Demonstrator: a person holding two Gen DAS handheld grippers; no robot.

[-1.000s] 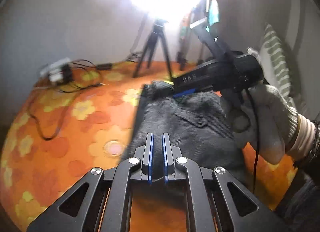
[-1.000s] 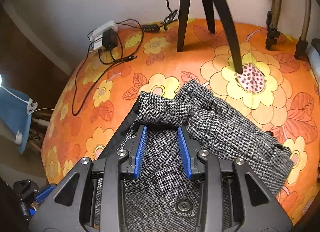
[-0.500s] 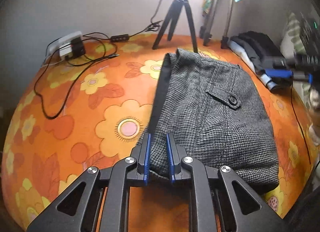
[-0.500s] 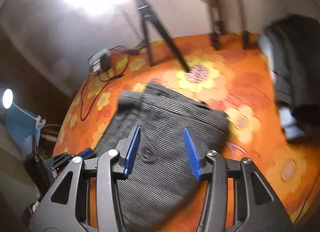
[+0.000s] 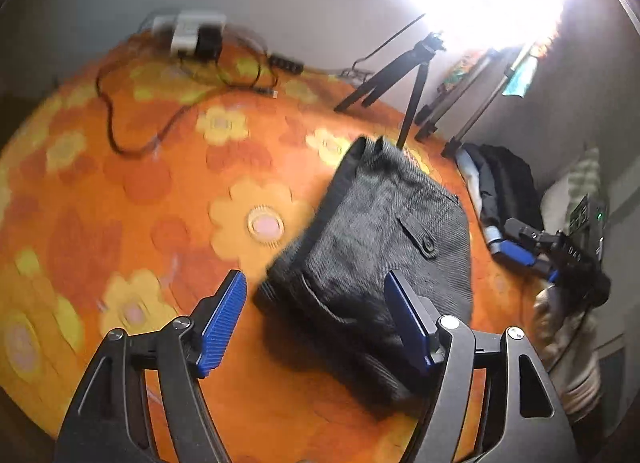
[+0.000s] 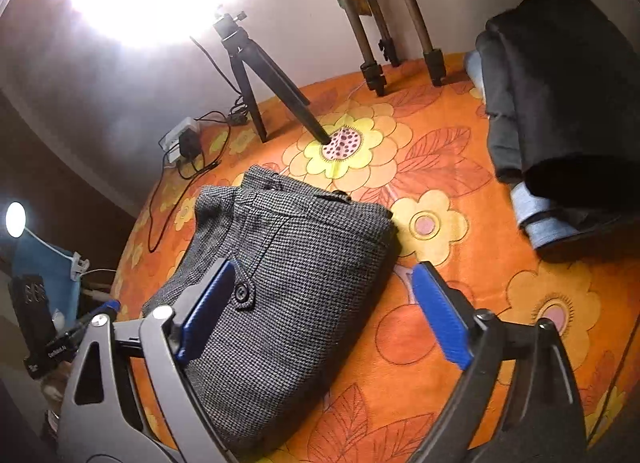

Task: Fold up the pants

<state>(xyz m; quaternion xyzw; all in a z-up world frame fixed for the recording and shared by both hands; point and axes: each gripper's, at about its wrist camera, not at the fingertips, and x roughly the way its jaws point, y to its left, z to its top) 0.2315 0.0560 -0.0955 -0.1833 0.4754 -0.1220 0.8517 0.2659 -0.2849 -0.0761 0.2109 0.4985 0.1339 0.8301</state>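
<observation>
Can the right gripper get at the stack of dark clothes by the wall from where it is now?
Probably yes. The right gripper is open and holds nothing, and only bare orange flowered cloth lies between it and the stack of dark clothes. The folded houndstooth pants lie off to the other side.

We see an orange floral bedspread (image 6: 460, 343) bearing folded houndstooth pants (image 6: 288, 263) near its middle. Toward its far edge stand a black tripod (image 6: 256, 75) and a power strip (image 6: 180, 139); dark folded clothes (image 6: 560, 103) lie at its right edge.
</observation>
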